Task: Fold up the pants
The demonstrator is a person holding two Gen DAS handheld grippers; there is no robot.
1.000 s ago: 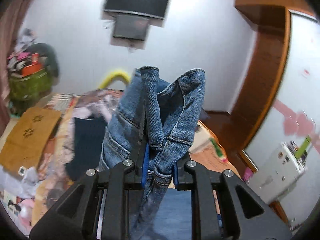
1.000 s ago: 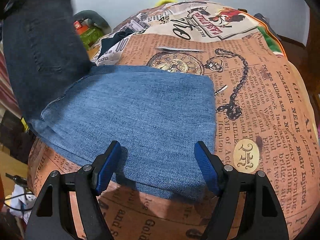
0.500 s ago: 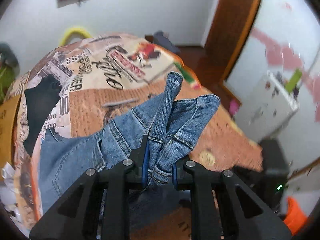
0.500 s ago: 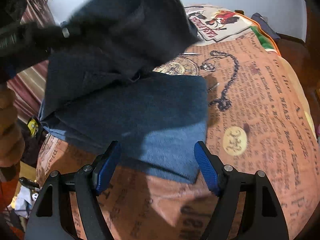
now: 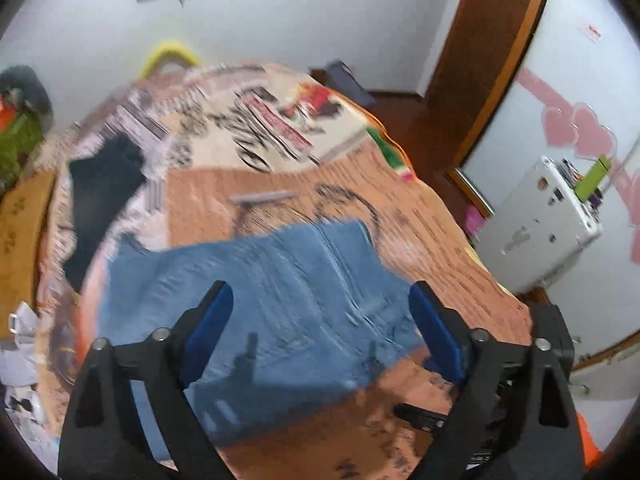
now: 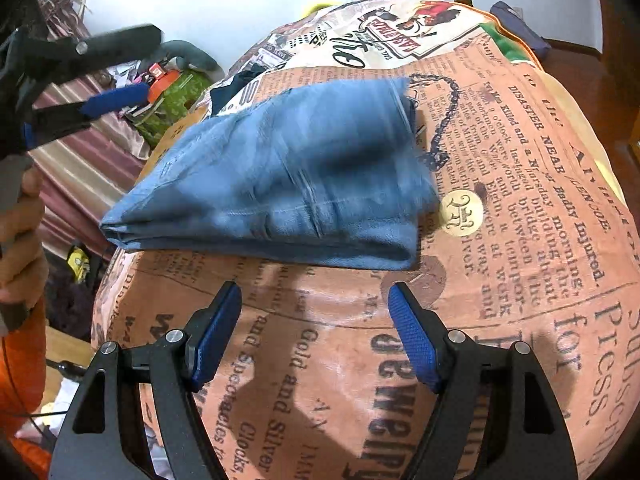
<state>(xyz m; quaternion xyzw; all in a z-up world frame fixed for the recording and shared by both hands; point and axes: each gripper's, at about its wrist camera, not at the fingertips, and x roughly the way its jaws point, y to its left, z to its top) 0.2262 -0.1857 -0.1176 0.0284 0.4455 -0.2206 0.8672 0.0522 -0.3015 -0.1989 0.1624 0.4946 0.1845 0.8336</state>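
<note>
The blue denim pants [image 6: 276,192] lie folded in a stack on the newspaper-print bedspread [image 6: 520,200]. In the left wrist view the pants [image 5: 280,300] are blurred and lie just beyond my left gripper [image 5: 320,304], which is open and empty above them. My right gripper [image 6: 314,300] is open and empty, just short of the pants' near folded edge. The left gripper also shows in the right wrist view [image 6: 116,68], raised at the upper left, open, held by a hand.
A dark garment [image 5: 100,188] lies on the bed's far left. A white appliance [image 5: 536,224] stands right of the bed by a wooden door frame [image 5: 480,60]. Green bags and clutter [image 6: 172,96] sit at the bed's left side.
My left gripper let go of the waistband; the pants dropped folded over onto the lower half. The left gripper opened and lifted away. The right gripper drew back slightly.
</note>
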